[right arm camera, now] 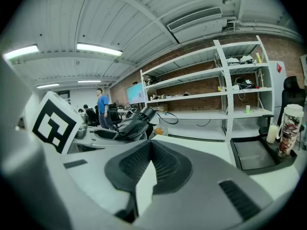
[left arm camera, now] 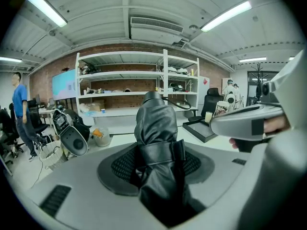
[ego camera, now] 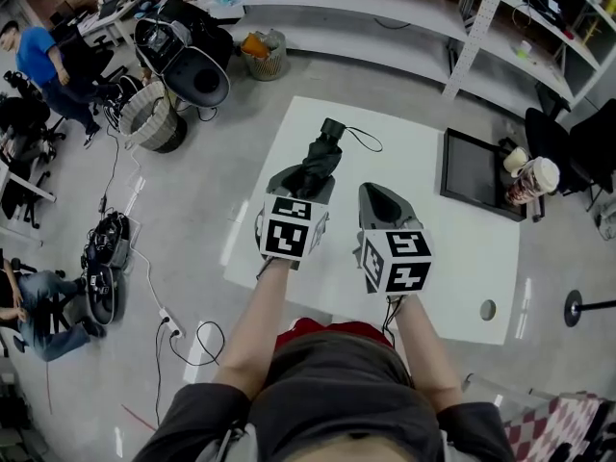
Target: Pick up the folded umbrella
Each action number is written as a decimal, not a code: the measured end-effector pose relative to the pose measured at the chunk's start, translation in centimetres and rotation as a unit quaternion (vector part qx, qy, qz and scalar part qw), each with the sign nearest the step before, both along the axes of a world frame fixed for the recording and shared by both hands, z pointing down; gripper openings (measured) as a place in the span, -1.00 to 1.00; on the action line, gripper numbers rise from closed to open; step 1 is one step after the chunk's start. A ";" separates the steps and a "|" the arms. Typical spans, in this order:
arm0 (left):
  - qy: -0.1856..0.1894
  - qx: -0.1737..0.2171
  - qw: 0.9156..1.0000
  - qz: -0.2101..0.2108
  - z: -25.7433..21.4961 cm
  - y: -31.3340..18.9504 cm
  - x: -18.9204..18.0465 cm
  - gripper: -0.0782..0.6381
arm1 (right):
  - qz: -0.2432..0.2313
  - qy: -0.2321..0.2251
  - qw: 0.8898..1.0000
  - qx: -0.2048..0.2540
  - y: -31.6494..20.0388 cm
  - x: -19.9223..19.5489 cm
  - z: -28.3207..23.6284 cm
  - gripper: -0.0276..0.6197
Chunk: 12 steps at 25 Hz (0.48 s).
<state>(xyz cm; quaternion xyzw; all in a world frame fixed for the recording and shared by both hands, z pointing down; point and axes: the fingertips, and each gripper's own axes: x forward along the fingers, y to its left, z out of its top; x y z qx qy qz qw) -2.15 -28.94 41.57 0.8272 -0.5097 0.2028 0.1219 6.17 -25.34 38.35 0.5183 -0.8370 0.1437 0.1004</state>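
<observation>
In the head view the left gripper (ego camera: pixel 300 189) is covering the near end of the umbrella (ego camera: pixel 320 162). The left edge is cutting off a sitting person (ego camera: pixel 38 306). The print on the cup (ego camera: pixel 532 179) is staying too small to read. In the left gripper view the bottom edge is cutting off the umbrella, and the right gripper (left arm camera: pixel 225 123) is running off the right edge. In the right gripper view the left gripper is hiding part of the umbrella.

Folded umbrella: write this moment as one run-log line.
left gripper shut on folded umbrella | right gripper shut, empty | both over white table
</observation>
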 end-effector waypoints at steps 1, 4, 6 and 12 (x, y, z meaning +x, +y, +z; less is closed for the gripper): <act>0.002 0.004 1.000 0.001 -0.4 0.0 0.1 -0.16 | 0.001 -0.001 1.000 0.002 0.0 0.2 -0.2 -0.86; 0.008 0.017 1.000 0.003 -1.7 0.0 0.6 -0.16 | 0.004 -0.004 1.000 0.008 -0.1 0.7 -0.9 -0.86; 0.013 0.026 1.000 0.006 -2.4 0.1 0.9 -0.16 | 0.007 -0.005 1.000 0.013 -0.1 1.1 -1.3 -0.86; 0.023 0.049 0.998 0.011 -4.5 0.2 1.2 -0.16 | 0.016 -0.008 1.000 0.022 -0.2 2.1 -2.5 -0.86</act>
